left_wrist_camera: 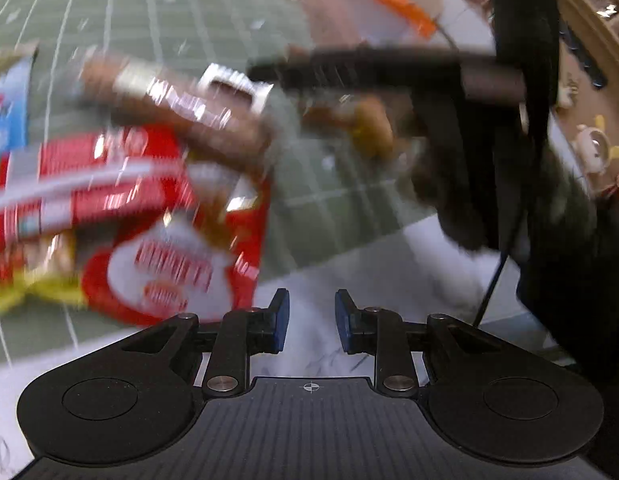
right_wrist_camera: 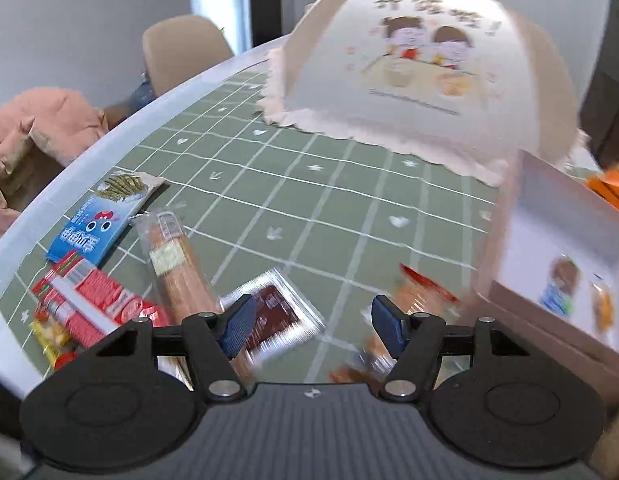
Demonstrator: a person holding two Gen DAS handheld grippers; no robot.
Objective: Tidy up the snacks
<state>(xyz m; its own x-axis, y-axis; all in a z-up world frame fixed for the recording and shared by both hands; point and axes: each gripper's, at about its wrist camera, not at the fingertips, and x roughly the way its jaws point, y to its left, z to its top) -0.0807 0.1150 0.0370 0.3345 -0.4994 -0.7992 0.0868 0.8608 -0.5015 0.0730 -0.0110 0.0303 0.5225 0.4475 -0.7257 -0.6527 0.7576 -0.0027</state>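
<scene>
Beyond the right gripper (right_wrist_camera: 311, 322) fingers (parted, empty) lies a foil packet (right_wrist_camera: 275, 316).

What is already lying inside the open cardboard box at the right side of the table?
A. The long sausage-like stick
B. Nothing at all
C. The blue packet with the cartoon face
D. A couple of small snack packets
D: in the right wrist view the box shows two small packets on its white floor, while the long stick and the blue packet lie out on the green mat.
</scene>
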